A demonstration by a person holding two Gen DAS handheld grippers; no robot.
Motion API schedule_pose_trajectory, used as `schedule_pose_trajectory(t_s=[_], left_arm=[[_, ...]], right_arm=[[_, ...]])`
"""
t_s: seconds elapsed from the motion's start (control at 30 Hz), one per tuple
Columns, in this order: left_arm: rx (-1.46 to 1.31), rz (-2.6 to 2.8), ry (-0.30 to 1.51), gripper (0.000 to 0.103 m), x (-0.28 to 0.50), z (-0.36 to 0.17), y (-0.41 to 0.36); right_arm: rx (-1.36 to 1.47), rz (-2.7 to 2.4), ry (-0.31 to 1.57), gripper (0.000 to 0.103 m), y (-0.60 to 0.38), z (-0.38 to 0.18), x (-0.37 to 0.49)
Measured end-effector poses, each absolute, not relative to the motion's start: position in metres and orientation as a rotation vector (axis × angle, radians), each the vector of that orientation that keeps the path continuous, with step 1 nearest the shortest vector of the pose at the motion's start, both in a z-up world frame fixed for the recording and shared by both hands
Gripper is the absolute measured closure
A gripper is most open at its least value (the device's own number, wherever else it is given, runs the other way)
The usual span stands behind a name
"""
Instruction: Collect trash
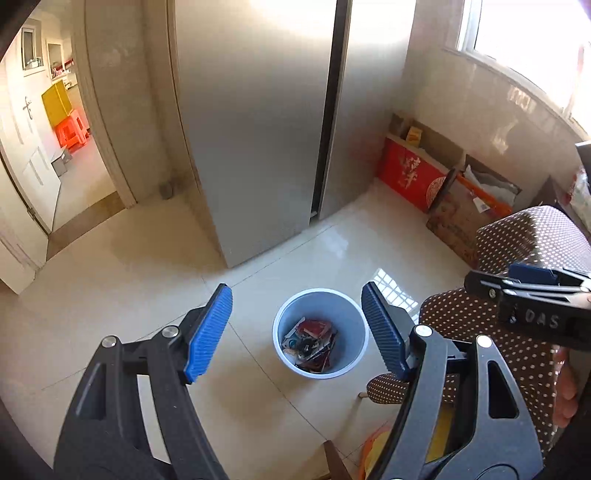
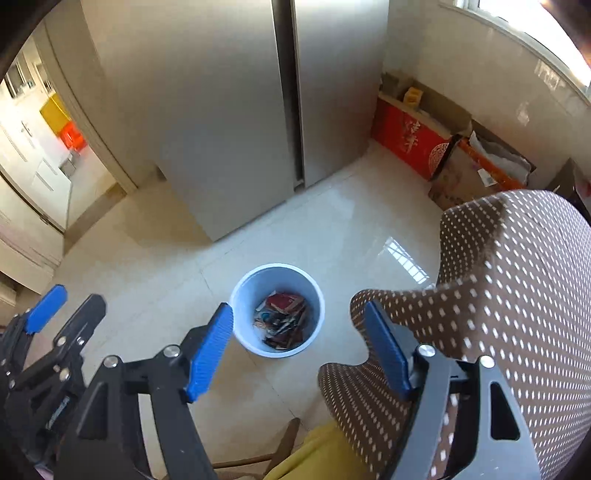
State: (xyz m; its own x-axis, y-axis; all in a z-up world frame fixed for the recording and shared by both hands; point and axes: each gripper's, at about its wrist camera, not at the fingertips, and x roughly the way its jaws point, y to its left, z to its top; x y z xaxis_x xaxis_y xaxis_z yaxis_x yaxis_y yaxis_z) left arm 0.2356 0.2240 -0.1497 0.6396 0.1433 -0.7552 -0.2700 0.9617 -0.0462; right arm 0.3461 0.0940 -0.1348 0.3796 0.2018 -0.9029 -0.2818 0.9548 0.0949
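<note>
Left view only: a hand (image 1: 565, 384) at the right edge, behind the right gripper (image 1: 532, 282). Right view only: the left gripper (image 2: 70, 302) at lower left. Both grippers (image 1: 297, 325) (image 2: 299, 339) are released, nothing between the pads. Bare floor (image 2: 155, 266) surrounds the bin (image 2: 242, 295) at frame centre; the chair (image 2: 517, 280) crowds its right. The bin holds mixed trash (image 2: 282, 319).

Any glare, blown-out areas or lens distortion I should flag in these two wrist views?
Left wrist view: the window is blown out white, a bright reflection sits on the floor tiles, and straight edges of the fridge bow from the fisheye. Right wrist view: same overexposed window, tile glare, dark vignette in the corners; the bin stays sharp.
</note>
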Motion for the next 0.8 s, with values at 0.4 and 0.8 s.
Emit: schedule_pose_trajectory(t_s=[0.4, 0.8], left_arm=[[-0.114, 0.145, 0.747, 0.023, 0.179, -0.099, 0.155], [-0.050, 0.022, 0.618, 0.016, 0.096, -0.049, 0.078]], right_arm=[[-0.012, 0.279, 0.928, 0.016, 0.018, -0.062, 0.252], [0.028, 0.170, 0.759, 0.010, -0.067, -0.019, 0.141]])
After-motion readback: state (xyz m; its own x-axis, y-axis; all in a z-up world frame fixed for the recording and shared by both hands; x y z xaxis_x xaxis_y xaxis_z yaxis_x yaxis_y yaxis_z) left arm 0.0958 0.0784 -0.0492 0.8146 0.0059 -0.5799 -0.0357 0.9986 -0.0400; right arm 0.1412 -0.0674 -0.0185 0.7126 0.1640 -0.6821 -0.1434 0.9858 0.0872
